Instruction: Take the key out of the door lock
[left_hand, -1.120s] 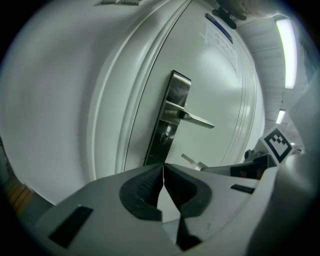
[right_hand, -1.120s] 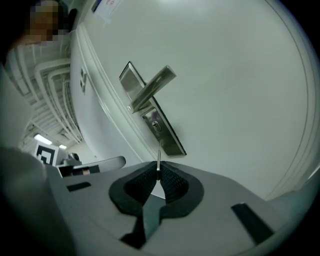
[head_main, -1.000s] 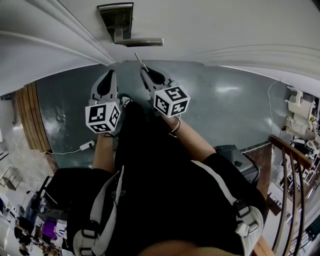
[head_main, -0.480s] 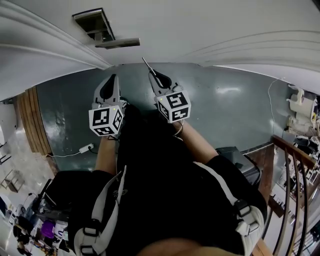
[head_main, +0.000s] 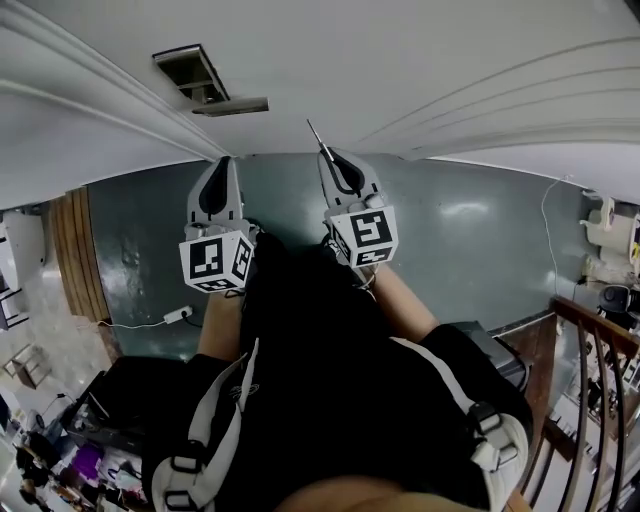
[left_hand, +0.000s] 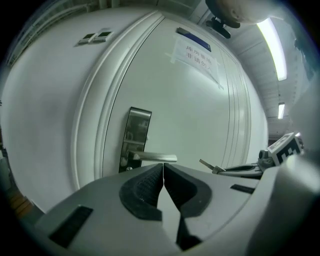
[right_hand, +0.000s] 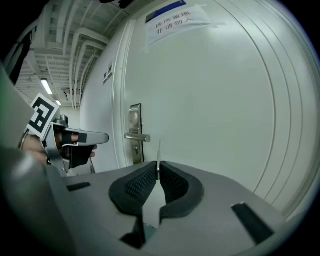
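The thin metal key (head_main: 314, 134) sticks out from the tip of my right gripper (head_main: 326, 152), which is shut on it, clear of the white door (head_main: 420, 60). In the right gripper view the key (right_hand: 159, 151) stands upright between the closed pads, right gripper (right_hand: 158, 166). The lock plate (head_main: 189, 70) with its lever handle (head_main: 236, 105) lies up and left of both grippers. My left gripper (head_main: 221, 161) is shut with nothing in it, left gripper (left_hand: 163, 165), pointing at the handle (left_hand: 154, 157) and lock plate (left_hand: 136, 136). The key (left_hand: 207, 164) shows at its right.
A paper notice (left_hand: 195, 52) is taped high on the door. Below is grey-green floor (head_main: 480, 220), wooden boards (head_main: 68, 250) at the left, a white cable and plug (head_main: 170, 317), and a stair railing (head_main: 600, 380) at the right.
My right gripper has carried the key to the right, away from the lever handle. The left gripper has drifted slightly right and stays shut.
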